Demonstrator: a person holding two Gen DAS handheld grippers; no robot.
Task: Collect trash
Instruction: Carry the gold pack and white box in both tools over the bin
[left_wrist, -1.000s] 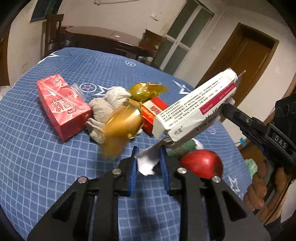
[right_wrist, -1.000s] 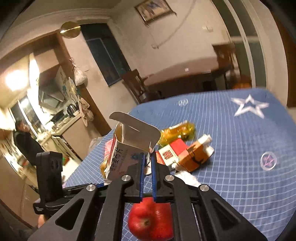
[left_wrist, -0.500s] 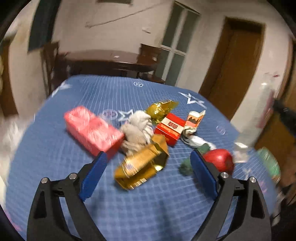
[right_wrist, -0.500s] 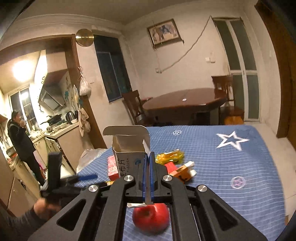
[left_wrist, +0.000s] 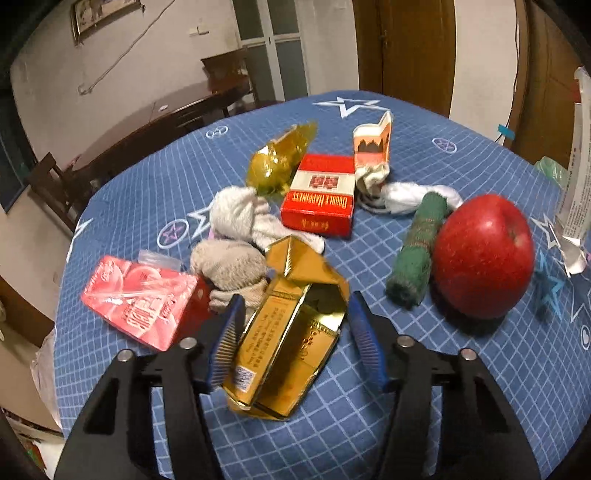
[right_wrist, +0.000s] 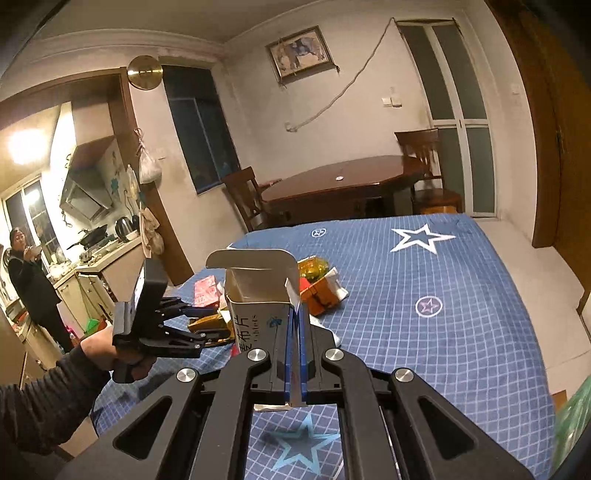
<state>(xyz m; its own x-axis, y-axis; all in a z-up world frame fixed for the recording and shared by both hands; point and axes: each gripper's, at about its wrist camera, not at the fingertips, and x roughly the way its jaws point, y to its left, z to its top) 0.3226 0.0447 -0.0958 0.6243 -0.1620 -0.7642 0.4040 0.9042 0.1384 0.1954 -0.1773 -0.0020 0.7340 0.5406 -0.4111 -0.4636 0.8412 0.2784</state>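
Straddling the gold box (left_wrist: 291, 332), the left tongs (left_wrist: 295, 332) are standing partly spread, their jaws having just been closing; the left pad (left_wrist: 225, 339) is sitting against the box's side while the right pad is standing clear of it. The box is lying on the blue checked desk (left_wrist: 461, 387), just beside the pink carton (left_wrist: 144, 299) and grey socks (left_wrist: 232, 266). The red pack (left_wrist: 319, 195), green roll (left_wrist: 417, 243) and apple (left_wrist: 484, 254) are lying farther back. The right tongs (right_wrist: 294, 350) are pressed together, pinching a flap of the open white carton (right_wrist: 258, 306) and holding it above the desk.
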